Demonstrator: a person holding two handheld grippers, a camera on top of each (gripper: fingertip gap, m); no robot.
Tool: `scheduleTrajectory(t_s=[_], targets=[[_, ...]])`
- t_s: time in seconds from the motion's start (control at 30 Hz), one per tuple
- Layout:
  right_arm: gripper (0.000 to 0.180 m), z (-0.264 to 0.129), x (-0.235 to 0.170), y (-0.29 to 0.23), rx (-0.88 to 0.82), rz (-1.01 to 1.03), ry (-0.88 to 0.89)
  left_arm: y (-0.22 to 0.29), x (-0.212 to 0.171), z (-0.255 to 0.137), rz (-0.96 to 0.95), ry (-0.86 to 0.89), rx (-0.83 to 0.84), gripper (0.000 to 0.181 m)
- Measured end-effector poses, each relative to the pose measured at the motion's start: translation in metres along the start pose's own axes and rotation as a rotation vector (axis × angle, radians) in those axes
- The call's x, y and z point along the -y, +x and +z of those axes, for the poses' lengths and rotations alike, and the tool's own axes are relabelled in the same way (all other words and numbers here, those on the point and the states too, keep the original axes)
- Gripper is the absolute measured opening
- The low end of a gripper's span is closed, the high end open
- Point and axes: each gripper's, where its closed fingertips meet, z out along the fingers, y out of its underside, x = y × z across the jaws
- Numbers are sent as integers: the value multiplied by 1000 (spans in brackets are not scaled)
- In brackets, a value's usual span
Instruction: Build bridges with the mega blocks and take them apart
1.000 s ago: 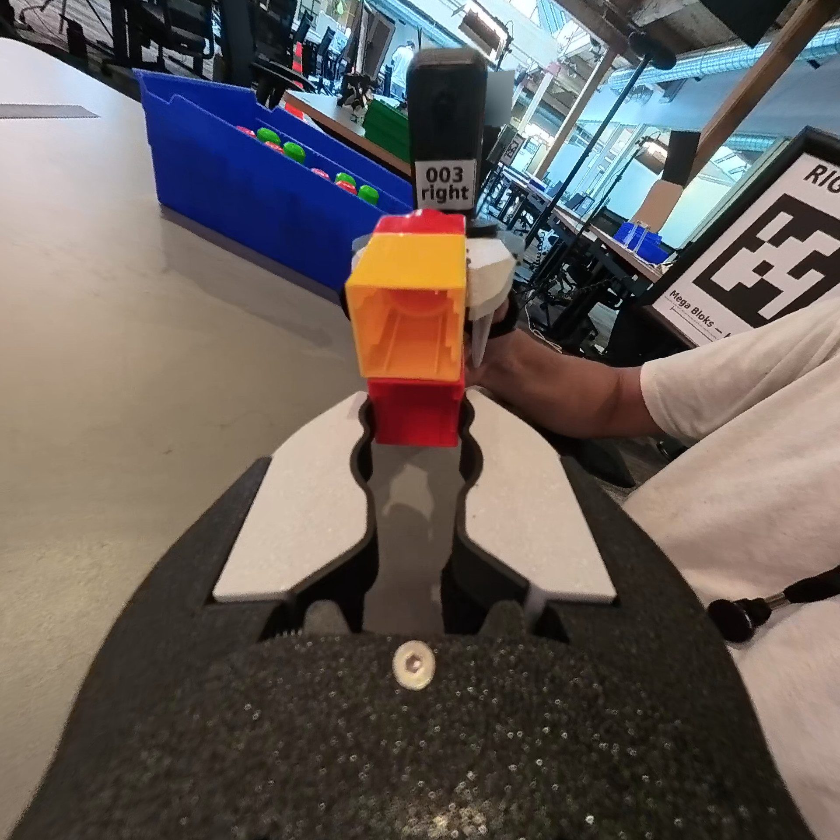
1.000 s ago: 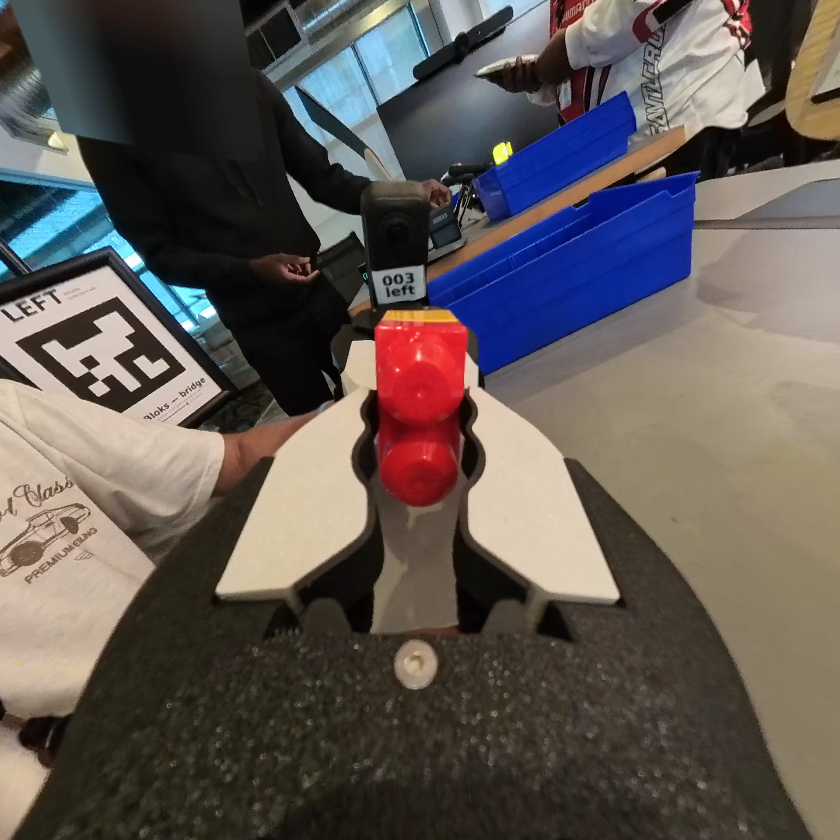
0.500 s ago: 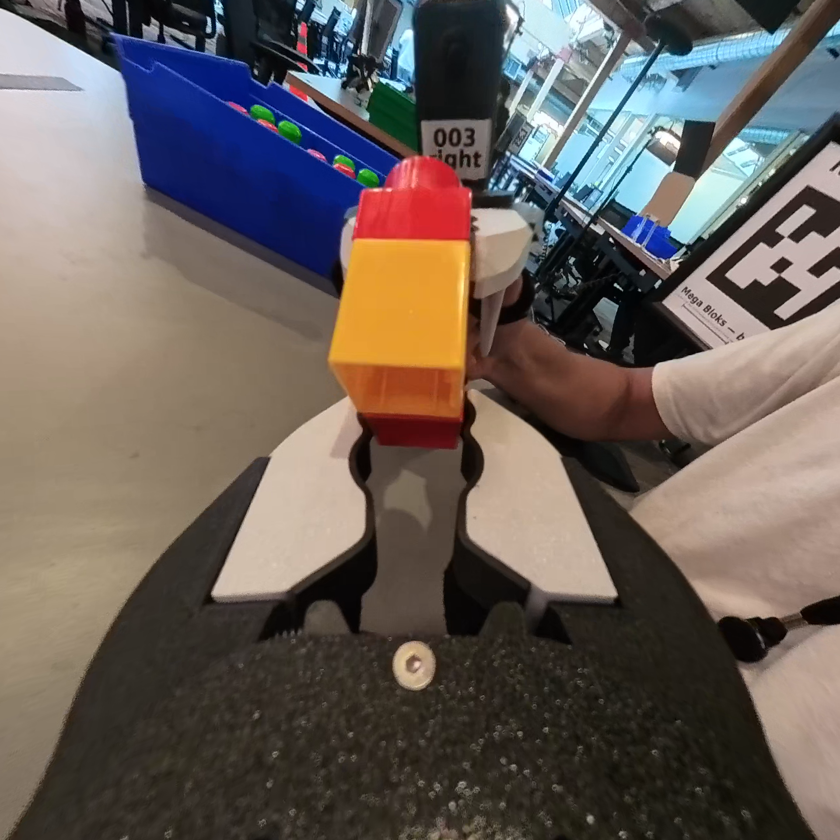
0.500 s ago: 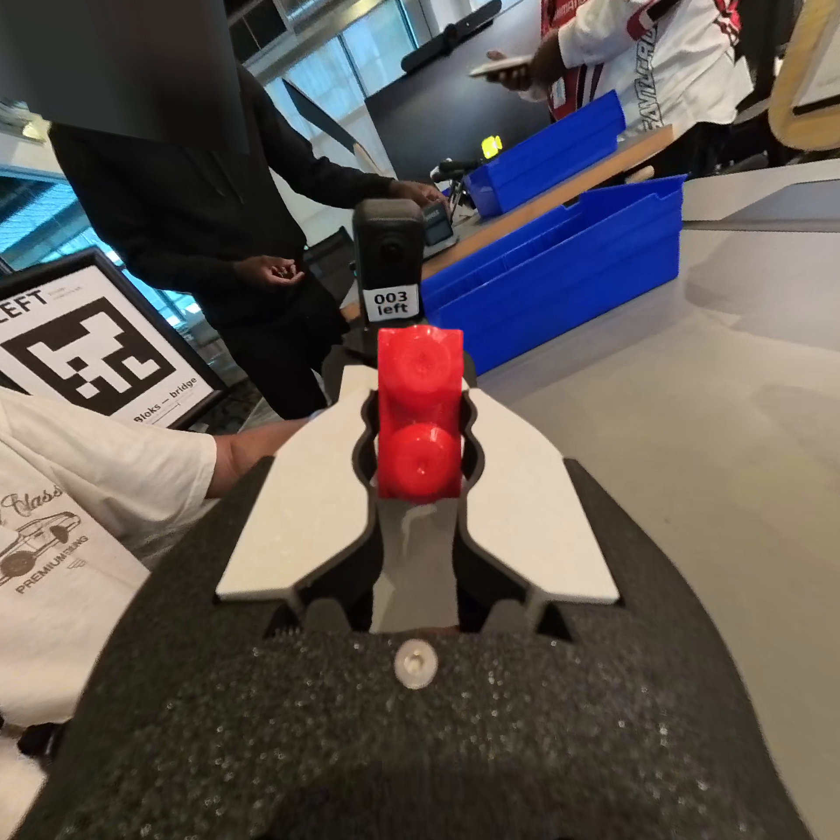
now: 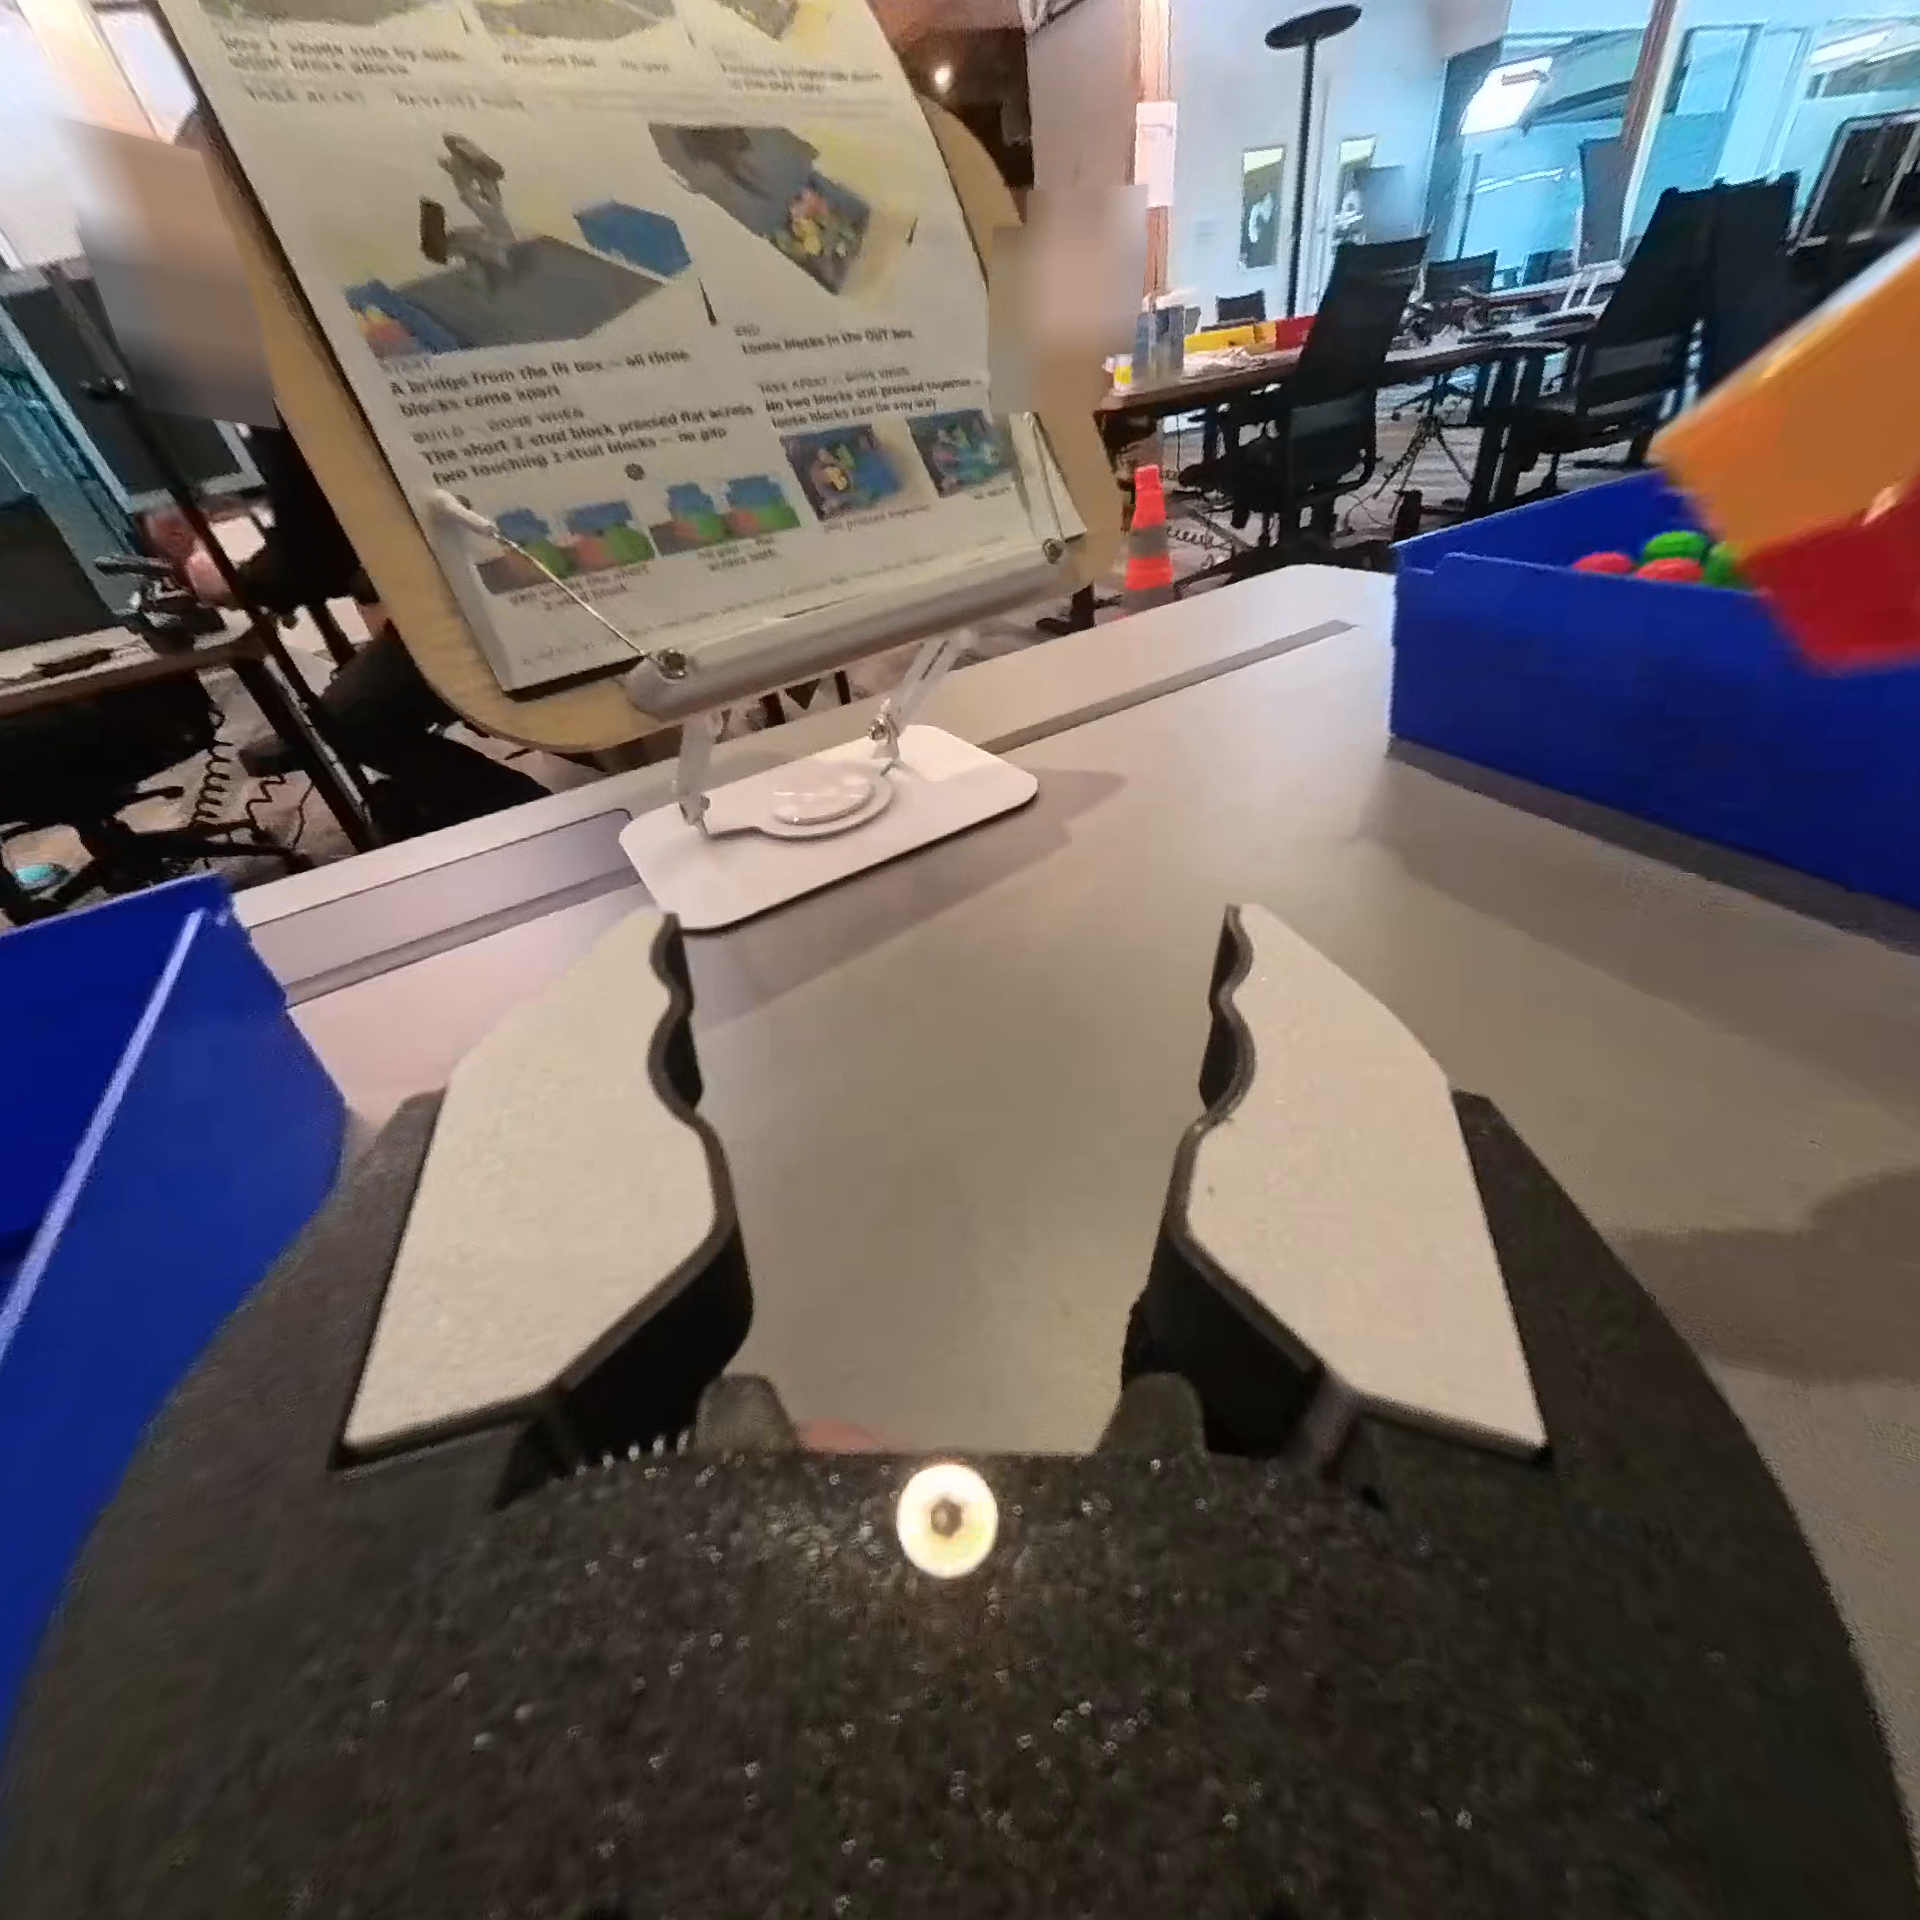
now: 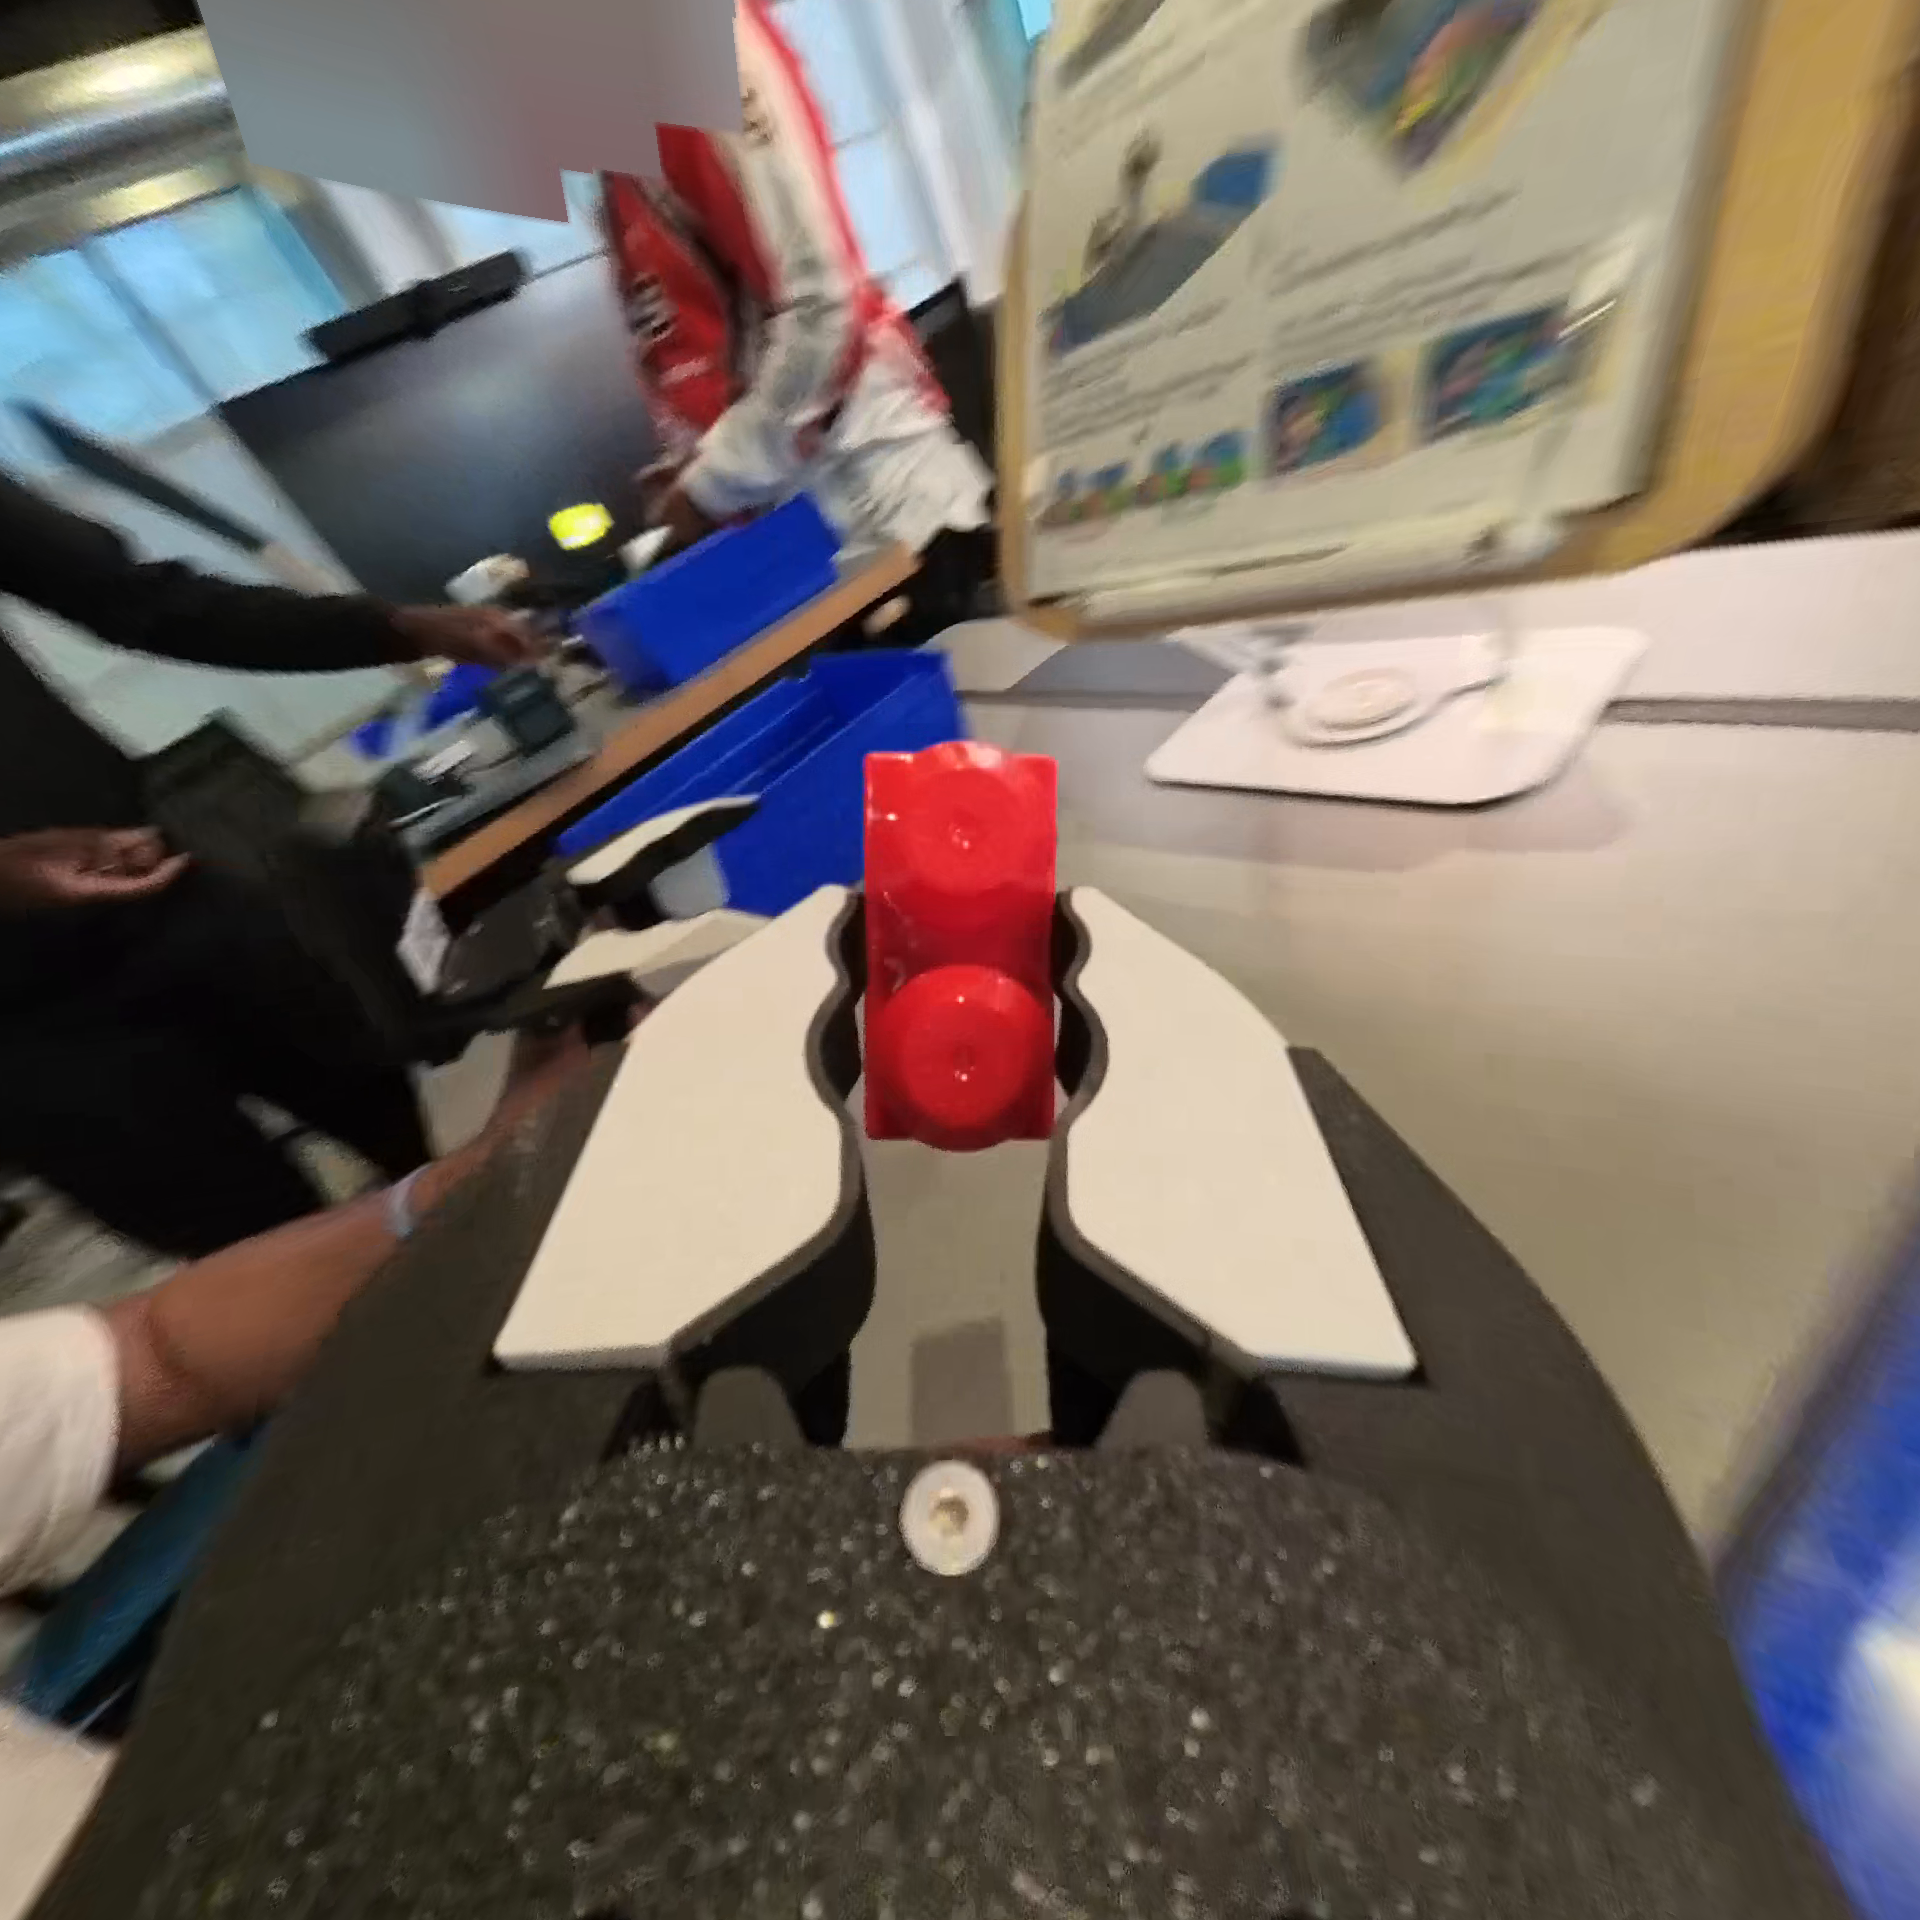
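Two grippers are in play over the grey table [image 5: 1039, 1091]. Starting far left in the left wrist view, a blue bin [image 5: 135, 1122] sits at the table's edge, its inside mostly out of sight. Next comes the left gripper [image 5: 951, 997], jaws spread wide with nothing between them, only bare tabletop showing in the gap. Beyond it stands an instruction board [image 5: 644, 343] tilted on a white stand [image 5: 831, 821]. Further right, a second blue bin [image 5: 1662, 707] holds red and green blocks [image 5: 1652, 556], just their tops peeking over the rim. At the far right edge, a yellow block [image 5: 1808, 426] joined to a red block [image 5: 1839, 592] hangs in the air above that bin, tilted, partly cut off by the frame. Over to the right wrist view, blurry with motion: a forearm [image 6: 239, 1309] reaches in low on the left, with the left gripper [image 6: 665, 883] ahead of it, fingers apart, in front of a blue bin [image 6: 831, 758]. Dead centre, the right gripper [image 6: 961, 935] is clamped on the red block [image 6: 961, 935], two studs facing the camera, its far end sticking out past the fingertips. The yellow block can't be made out from this angle. The board [image 6: 1351, 312] stands off to the right.
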Motion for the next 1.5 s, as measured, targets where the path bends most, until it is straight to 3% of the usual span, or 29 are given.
scheduleTrajectory(t_s=[0.1, 0.17, 0.33, 0.67, 0.93, 1.03, 1.1, 1.2, 1.27, 1.33, 1.43, 1.5], targets=[[34, -80, 52, 50, -365, -116, -20, 7, 7, -5, 33, 38, -30, 90], [34, -125, 63, 87, -555, -114, -127, 13, 9, -6, 36, 47, -46, 85], [35, -182, 9, 158, -800, 39, -463, 24, 1, 0, 38, -7, -82, 86], [34, -198, -59, 215, -938, 124, -754, 25, -24, 9, -86, -148, -152, 86], [35, -198, -78, 239, -994, 126, -775, 30, -32, 11, -132, -192, -195, 86], [36, -196, -76, 239, -995, 117, -740, 32, -36, 12, -122, -215, -198, 88], [66, -199, -63, 233, -1018, 73, -708, 33, -38, 12, -123, -229, -199, 89], [73, -204, -14, 203, -1081, -64, -567, 33, -39, 12, -134, -232, -200, 90], [70, -177, 21, 156, -999, -218, -411, 34, -39, 12, -135, -234, -203, 90], [66, -120, 33, 92, -792, -337, -251, 34, -39, 14, -125, -237, -195, 89], [60, -13, -18, 4, -356, -382, -174, 37, -39, 16, -135, -238, -206, 89], [60, 42, -72, -14, -194, -373, -242, 40, -39, 17, -147, -240, -219, 89]])
